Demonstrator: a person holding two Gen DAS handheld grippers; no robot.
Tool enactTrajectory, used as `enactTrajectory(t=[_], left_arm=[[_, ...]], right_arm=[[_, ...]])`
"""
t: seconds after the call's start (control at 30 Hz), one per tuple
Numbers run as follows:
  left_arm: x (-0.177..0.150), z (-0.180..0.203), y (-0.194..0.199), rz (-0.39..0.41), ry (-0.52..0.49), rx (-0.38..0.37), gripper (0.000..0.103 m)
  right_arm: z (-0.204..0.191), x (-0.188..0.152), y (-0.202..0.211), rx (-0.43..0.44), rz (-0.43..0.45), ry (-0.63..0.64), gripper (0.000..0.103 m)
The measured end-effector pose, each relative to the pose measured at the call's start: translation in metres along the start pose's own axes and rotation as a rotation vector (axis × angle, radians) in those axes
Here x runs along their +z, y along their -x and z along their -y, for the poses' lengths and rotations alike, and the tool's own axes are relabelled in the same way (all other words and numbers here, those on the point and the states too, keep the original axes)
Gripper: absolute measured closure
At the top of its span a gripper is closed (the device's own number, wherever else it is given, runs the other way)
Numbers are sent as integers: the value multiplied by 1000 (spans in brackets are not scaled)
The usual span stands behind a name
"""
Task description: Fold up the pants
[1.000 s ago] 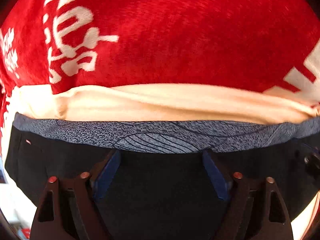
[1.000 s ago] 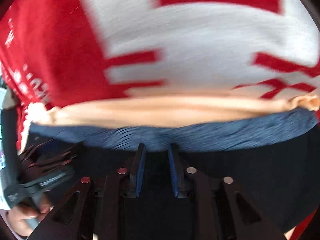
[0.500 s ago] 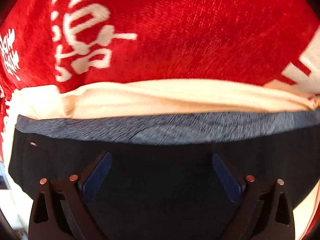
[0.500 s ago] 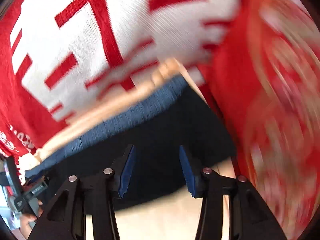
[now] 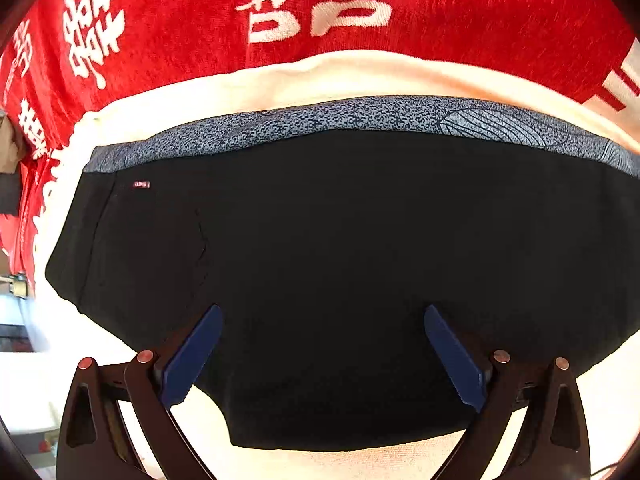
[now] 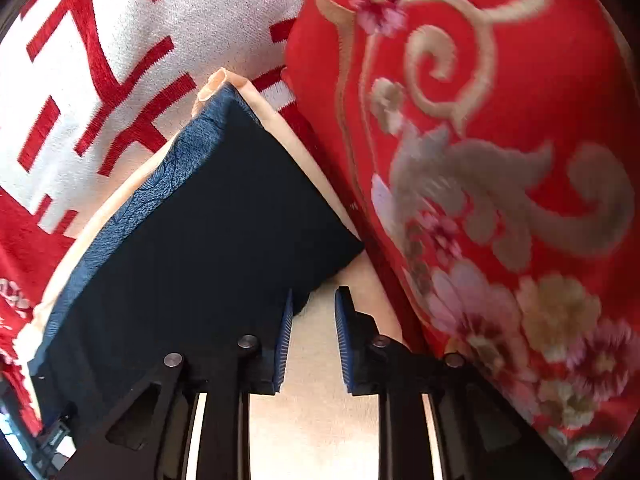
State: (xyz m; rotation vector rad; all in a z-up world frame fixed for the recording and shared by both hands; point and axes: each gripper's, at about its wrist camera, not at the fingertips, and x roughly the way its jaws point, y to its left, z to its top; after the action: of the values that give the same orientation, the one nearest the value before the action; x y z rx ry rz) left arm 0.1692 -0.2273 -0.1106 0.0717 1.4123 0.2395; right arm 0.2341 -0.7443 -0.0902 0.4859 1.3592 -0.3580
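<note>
The black pants (image 5: pixel 340 264) lie folded flat on a cream cloth (image 5: pixel 360 76), with a blue-grey patterned band (image 5: pixel 360 114) along their far edge. My left gripper (image 5: pixel 322 312) hovers over the near half of the pants, open wide, with only flat cloth below it. In the right wrist view the pants (image 6: pixel 192 248) run off to the left and their right corner (image 6: pixel 352 246) points at the red quilt. My right gripper (image 6: pixel 314 300) stands just off that corner above the cream cloth (image 6: pixel 312 420). Its jaws are narrow and closing, with nothing between them.
A red blanket (image 5: pixel 180 40) with white characters lies beyond the pants. A red embroidered quilt (image 6: pixel 500 160) with flowers rises close on the right of the right gripper. A white and red patterned cover (image 6: pixel 100 80) lies at the far left.
The left gripper opened wider and drew back toward the pants' near edge. The right gripper left the pants' middle, rolled, slid to their right corner, opened, then narrowed again.
</note>
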Motion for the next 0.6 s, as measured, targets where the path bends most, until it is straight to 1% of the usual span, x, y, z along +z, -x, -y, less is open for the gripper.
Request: enactTrajectory(t=[0.03,0.07,0.1,0.13,0.17,0.2,0.23,0.3,0.43,0.47,0.5,0.53,0.57,0.6], left_arm=[[2,-1,2,-20,2,-5,1],[4,-4,4,-46,-2,-19,2],[7,-9,6,-55,-6,-38,2],[7,-17,12,-45,-9,-54,2],[7,-25,17,-33,-9,-55,2],[7,-36,22,-20,-7,-51,2],[8,-46,25,-12,0,-45,2],[11,-77,27,-2,36,-24,2],[18,-141,20,13,124,29,2],[17,-145,17,19,129,38,2],[14,-145,13,21,128,44,2],[12,-142,-3,18,124,49,2],[9,-148,-15,3,112,53,2],[4,-136,-22,-13,102,55,2]], right_arm=[[-4,-2,7,40,-3,4,74],[-8,-4,13,107,-15,8,72],[-15,-11,18,197,-47,15,69],[-24,-19,20,269,-87,24,68],[-40,-33,19,341,-132,33,66],[-60,-51,17,442,-201,43,66],[-73,-65,15,496,-240,50,66],[-127,-108,2,629,-338,84,66],[-218,-176,-35,773,-473,135,66],[-220,-189,-35,797,-495,135,66],[-234,-201,-40,824,-522,133,66],[-244,-209,-46,843,-539,134,66],[-260,-219,-52,853,-544,144,66],[-275,-228,-56,856,-555,150,66]])
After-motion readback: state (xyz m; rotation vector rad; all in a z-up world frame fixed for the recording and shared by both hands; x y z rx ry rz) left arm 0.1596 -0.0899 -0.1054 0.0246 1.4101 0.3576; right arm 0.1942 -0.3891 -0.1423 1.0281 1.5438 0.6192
